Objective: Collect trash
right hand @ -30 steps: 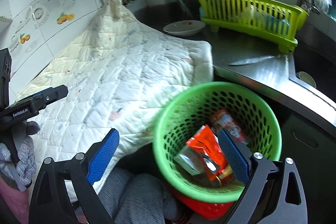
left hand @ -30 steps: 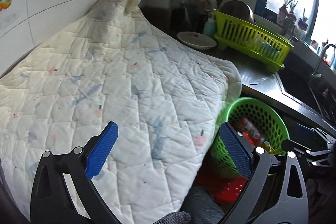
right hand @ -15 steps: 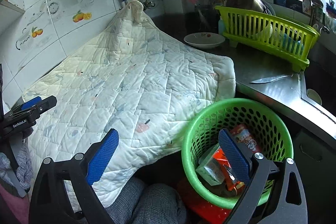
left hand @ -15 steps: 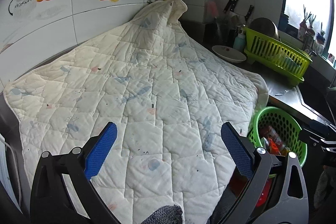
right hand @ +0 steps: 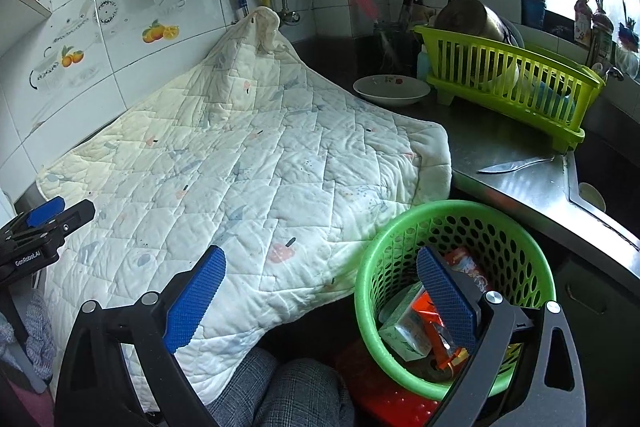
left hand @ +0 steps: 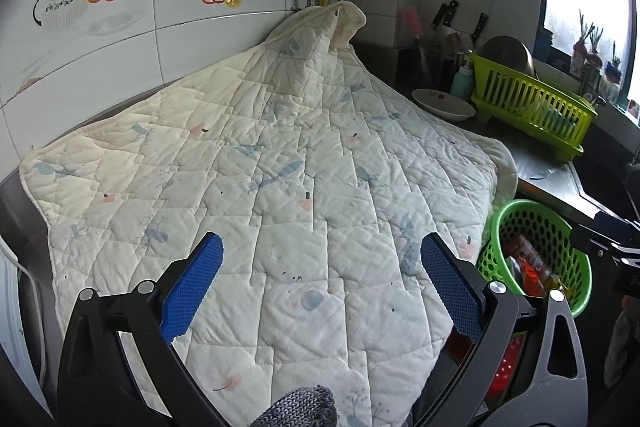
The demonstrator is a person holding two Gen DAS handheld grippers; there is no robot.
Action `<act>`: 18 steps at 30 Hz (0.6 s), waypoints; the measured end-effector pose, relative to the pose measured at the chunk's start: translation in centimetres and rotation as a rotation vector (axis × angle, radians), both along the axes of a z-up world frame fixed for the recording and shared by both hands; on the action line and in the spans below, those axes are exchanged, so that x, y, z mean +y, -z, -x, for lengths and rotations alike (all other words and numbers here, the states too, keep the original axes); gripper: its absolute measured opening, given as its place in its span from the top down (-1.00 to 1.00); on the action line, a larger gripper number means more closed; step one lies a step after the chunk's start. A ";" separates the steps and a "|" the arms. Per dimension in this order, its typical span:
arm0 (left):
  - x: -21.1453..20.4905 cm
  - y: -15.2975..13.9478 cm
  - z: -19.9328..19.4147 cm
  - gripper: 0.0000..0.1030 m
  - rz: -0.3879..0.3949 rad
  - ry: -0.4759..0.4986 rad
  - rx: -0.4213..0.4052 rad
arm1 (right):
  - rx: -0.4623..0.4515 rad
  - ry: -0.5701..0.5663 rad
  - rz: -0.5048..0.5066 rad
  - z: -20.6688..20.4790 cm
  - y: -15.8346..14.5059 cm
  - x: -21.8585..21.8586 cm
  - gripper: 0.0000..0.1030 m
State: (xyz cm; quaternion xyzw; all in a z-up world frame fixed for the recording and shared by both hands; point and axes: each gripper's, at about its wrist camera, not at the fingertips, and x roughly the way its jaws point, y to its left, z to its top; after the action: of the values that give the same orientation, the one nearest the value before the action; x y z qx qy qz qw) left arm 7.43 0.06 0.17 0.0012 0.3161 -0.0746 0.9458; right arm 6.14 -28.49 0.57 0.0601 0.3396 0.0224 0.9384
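Both grippers spread wide, empty; left gripper point(left hand: 320, 283) over quilted cloth point(left hand: 280, 167); right gripper point(right hand: 320, 291) at cloth edge beside green basket point(right hand: 400, 239); wrappers point(right hand: 436, 323) lie inside basket, below the counter point(right hand: 520, 183).

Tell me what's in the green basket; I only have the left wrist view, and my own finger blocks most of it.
Observer: The green basket holds a green-and-white carton, an orange wrapper and a red snack packet.
Operator: Anything sharp near it?
Observer: Yes, a knife lies flat on the steel counter behind the basket, apart from it.
Operator: Is the right gripper carrying anything?
Observer: No. The right gripper is open and empty, with one finger in front of the basket's mouth.
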 end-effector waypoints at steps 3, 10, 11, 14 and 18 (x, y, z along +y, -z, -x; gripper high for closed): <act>0.0 0.1 0.1 -0.90 -0.001 0.002 0.002 | 0.001 -0.001 -0.001 0.0 0.0 0.0 -0.81; 0.0 0.1 0.4 -0.90 -0.008 0.002 0.000 | -0.007 0.000 0.007 0.1 -0.2 0.1 -0.81; 0.0 0.1 0.5 -0.90 -0.010 0.001 -0.002 | -0.008 0.000 0.006 0.2 -0.2 0.2 -0.81; -0.1 -0.1 0.7 -0.90 -0.015 0.003 -0.009 | -0.016 0.008 0.017 0.3 -0.3 0.2 -0.81; -0.3 -0.3 0.8 -0.90 -0.020 0.006 -0.015 | -0.024 0.016 0.030 0.5 -0.3 0.3 -0.81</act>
State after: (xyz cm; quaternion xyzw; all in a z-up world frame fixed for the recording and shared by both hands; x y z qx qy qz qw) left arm 6.59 -0.28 0.47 0.0120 0.3098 -0.0744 0.9478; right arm 5.64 -28.17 0.88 0.0484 0.3280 0.0105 0.9434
